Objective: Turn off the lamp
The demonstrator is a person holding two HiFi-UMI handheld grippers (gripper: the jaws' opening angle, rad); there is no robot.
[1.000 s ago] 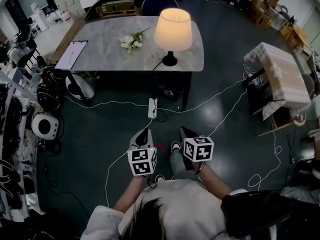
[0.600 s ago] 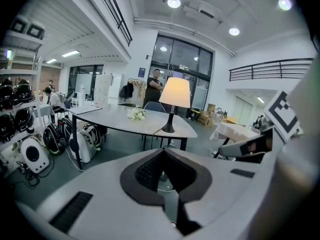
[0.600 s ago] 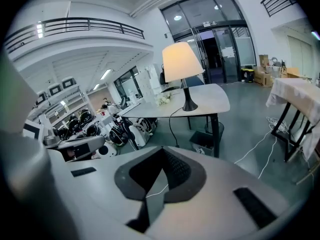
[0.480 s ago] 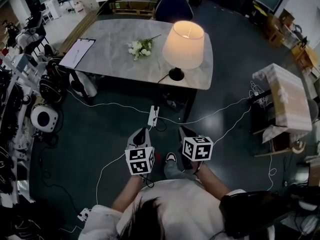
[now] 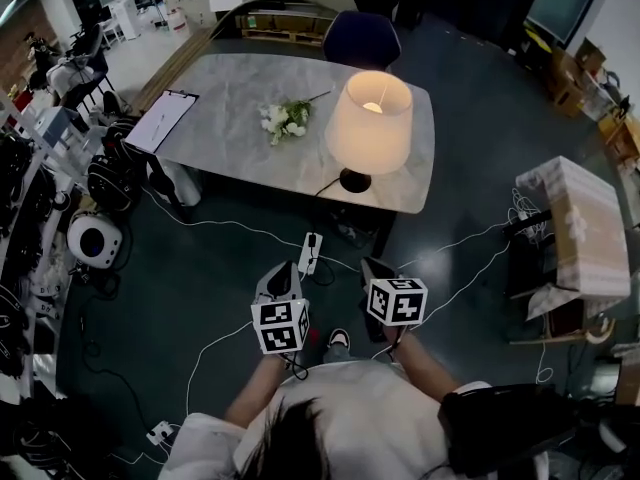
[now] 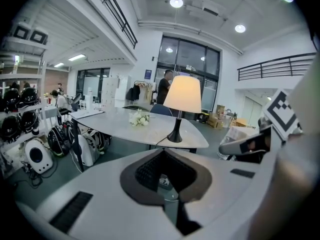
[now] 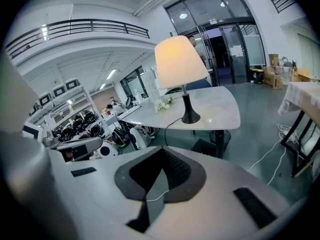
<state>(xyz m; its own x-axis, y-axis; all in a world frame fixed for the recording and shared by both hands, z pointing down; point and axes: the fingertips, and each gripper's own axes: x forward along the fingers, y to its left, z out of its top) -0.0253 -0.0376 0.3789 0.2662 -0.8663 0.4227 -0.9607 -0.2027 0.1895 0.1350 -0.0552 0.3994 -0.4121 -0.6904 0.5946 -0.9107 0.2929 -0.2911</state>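
Note:
The lamp [image 5: 370, 123], with a cream shade and a black base, is lit and stands on the right end of the grey marble table [image 5: 230, 93]. Its cord runs off the near edge toward a white power strip [image 5: 310, 251] on the floor. My left gripper [image 5: 281, 276] and right gripper [image 5: 372, 269] are held side by side well short of the table, both shut and empty. The left gripper view has the lamp [image 6: 182, 95] straight ahead beyond the shut left gripper [image 6: 167, 183]. In the right gripper view the lamp [image 7: 180, 63] stands beyond the shut right gripper [image 7: 150, 196].
White flowers [image 5: 285, 120] and a clipboard [image 5: 166, 120] lie on the table, and a dark chair [image 5: 361, 38] stands behind it. Cables cross the floor. Helmets and bags [image 5: 105, 183] line the left; a covered table [image 5: 575, 223] stands at the right. A person [image 6: 164, 86] stands far off.
The table and lamp have come nearer and lower in the head view as the person walks toward them. Both grippers stay shut, held out in front.

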